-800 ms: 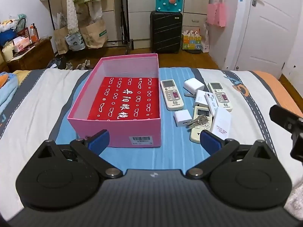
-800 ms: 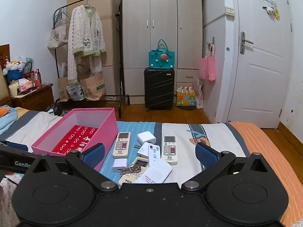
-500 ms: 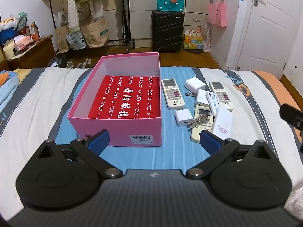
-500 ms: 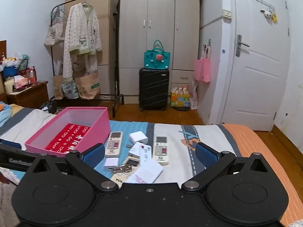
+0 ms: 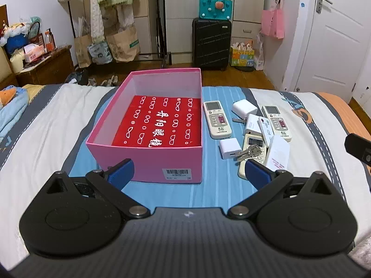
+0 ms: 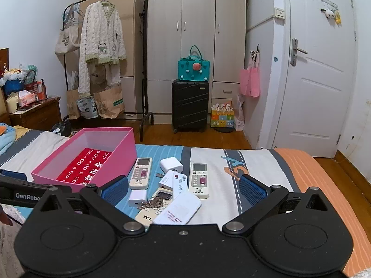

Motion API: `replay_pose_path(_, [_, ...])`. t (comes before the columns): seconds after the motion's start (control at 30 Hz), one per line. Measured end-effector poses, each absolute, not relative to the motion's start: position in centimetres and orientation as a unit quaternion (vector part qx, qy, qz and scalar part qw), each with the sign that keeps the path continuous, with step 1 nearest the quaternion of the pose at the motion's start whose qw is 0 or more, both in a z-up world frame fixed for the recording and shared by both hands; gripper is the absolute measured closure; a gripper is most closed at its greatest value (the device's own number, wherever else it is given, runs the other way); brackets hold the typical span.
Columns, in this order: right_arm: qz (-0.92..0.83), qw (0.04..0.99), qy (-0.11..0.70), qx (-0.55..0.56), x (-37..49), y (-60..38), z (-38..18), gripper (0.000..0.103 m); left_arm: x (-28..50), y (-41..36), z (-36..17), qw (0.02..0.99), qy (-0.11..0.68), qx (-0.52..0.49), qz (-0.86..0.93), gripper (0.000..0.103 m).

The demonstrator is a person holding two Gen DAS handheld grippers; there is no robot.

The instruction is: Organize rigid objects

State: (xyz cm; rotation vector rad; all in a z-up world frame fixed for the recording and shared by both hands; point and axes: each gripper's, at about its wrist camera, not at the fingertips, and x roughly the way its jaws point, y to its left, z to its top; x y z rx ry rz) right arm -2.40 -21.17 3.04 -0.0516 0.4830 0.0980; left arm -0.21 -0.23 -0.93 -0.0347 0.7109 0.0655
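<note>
From the left wrist, the left gripper (image 5: 188, 173) hangs with fingers apart and empty before the pink box (image 5: 148, 162), open-topped on the bed (image 5: 46, 125) to receive items. From the right wrist, the right gripper (image 6: 183, 188), fingers apart, faces the remotes (image 6: 140, 173), chargers (image 6: 171, 165) and keys (image 6: 149, 203) clustered beside the box.

You see both views sharp and evenly lit by soft indoor light; shadows are faint, and fisheye bending curves the edges.

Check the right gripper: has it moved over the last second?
Yes. The right gripper has tilted back down; the wardrobe sits lower in its view than half a second ago.
</note>
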Motion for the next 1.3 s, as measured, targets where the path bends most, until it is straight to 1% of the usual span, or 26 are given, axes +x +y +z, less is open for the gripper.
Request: replay_pose_path(1.3, [0.04,0.952,0.302,-0.021,-1.1,-20.8,1.4,0.0,0.8,-0.5,-2.2,0.916,0.4,-0.024,0.01,0.0])
